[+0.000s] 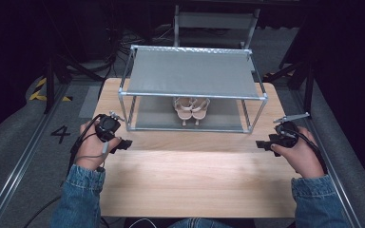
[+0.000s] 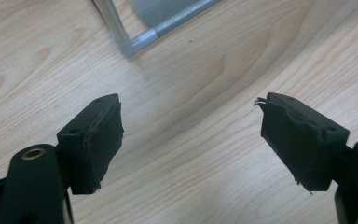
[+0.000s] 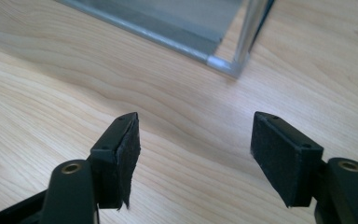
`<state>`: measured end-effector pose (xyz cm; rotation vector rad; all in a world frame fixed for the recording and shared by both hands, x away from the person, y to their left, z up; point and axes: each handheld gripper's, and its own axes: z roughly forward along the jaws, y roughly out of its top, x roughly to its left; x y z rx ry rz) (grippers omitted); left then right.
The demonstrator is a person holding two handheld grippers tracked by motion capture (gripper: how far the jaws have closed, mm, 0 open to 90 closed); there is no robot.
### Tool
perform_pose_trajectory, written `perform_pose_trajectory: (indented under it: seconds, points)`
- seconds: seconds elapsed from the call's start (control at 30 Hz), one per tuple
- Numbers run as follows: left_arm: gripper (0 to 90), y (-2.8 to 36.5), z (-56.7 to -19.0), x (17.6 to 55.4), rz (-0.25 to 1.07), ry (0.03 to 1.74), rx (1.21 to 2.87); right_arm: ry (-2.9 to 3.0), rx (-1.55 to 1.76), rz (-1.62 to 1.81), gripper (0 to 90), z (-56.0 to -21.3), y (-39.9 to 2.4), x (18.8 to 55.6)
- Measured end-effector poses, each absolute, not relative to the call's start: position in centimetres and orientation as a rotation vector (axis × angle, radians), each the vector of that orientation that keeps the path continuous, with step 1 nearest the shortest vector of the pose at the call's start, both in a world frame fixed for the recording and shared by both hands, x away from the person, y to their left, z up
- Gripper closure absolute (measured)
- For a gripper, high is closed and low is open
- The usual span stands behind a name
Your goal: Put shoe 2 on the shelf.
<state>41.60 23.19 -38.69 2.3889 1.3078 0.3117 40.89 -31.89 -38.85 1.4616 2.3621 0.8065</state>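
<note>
A light wooden table (image 1: 190, 180) stands on grey carpeted floor (image 1: 14, 142), its bare front half showing plain grain. A black "4" (image 1: 60, 134) is marked on the floor to the left, near yellow-and-black hazard tape (image 1: 40, 90). Metal rails (image 1: 24, 161) run along both sides. Behind, a grey frame (image 1: 216, 21) and cables (image 1: 133, 40) sit against darkness.

High view above the table (image 1: 190, 175), facing forward – tool views close, sharing rack (image 1: 192, 90) corners.

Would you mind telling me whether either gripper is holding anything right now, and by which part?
Nothing is held: the left gripper and right gripper both stand open over the bare table.
</note>
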Motion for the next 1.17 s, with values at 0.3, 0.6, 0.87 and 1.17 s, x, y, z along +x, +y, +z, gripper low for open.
perform_pose_trajectory:
  seconds: [0.3, 0.6, 0.87, 1.17]
  points:
    - [21.1, 24.0, -39.3, 42.0, 0.311, 1.363, 2.368, 2.379, 1.528, 0.623, 29.2, -40.5, -33.9, 41.3]
    - [20.1, 24.6, -40.3, 42.5, 0.302, 1.39, 2.386, 2.419, 1.629, 0.554, 24.3, -42.7, -35.6, 41.8]
    - [19.6, 24.0, -40.6, 42.6, 0.291, 1.349, 2.436, 2.428, 1.673, 0.48, 23.8, -44.1, -36.1, 41.8]
    - [19.3, 23.7, -40.8, 42.6, 0.281, 1.339, 2.446, 2.452, 1.716, 0.446, 25.2, -44.3, -36.1, 41.7]
